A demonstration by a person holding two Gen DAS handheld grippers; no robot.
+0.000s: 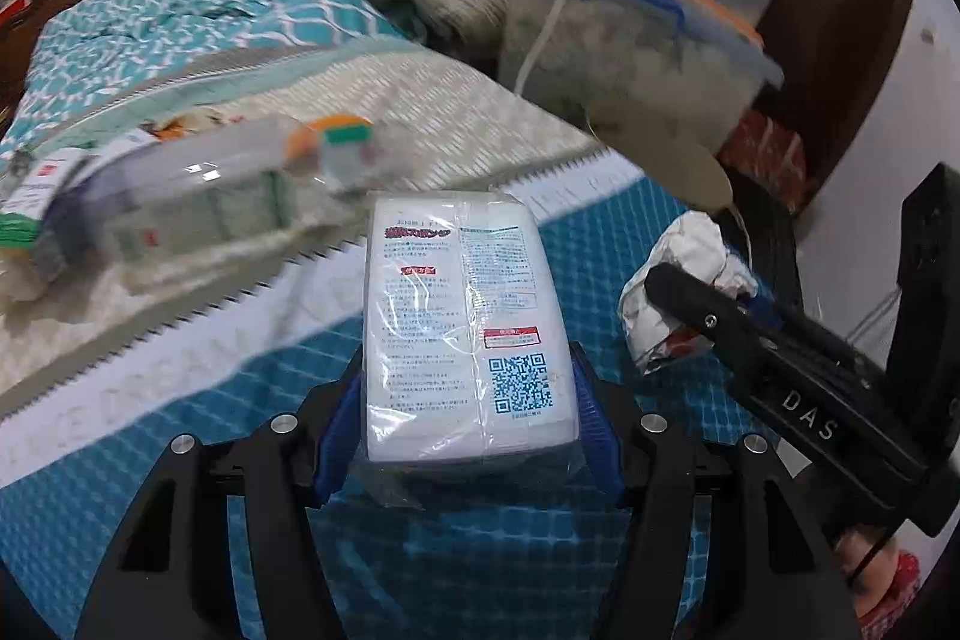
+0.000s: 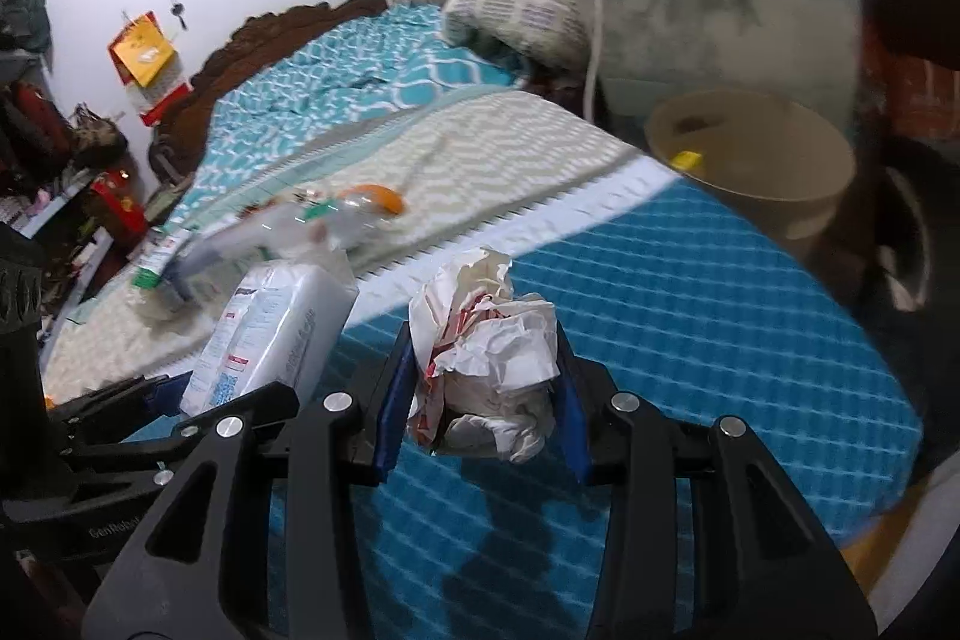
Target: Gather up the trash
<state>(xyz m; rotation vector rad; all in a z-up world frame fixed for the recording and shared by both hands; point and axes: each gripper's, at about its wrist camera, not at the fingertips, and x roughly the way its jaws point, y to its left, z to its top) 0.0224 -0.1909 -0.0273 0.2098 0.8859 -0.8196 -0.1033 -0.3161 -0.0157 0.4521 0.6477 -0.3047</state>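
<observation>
My left gripper (image 1: 471, 418) is shut on a white plastic-wrapped pack (image 1: 465, 322) with printed text and a QR code, held above the blue bedspread. The same pack (image 2: 264, 334) shows at the left of the right wrist view. My right gripper (image 2: 480, 400) is shut on a crumpled white-and-red paper wad (image 2: 486, 340), which also shows to the right of the pack as the wad (image 1: 678, 280). A beige bin (image 2: 756, 172) stands off the bed's far edge, ahead and to the right. A clear bottle with an orange cap (image 1: 198, 196) lies blurred on the bed.
A blue quilted bedspread (image 2: 690, 340) and a cream blanket (image 1: 420, 112) cover the bed. Stacked clear storage boxes (image 2: 732, 16) with blue handles stand behind the bin. A patterned pillow (image 2: 510, 4) lies at the back. Clutter lines the left wall.
</observation>
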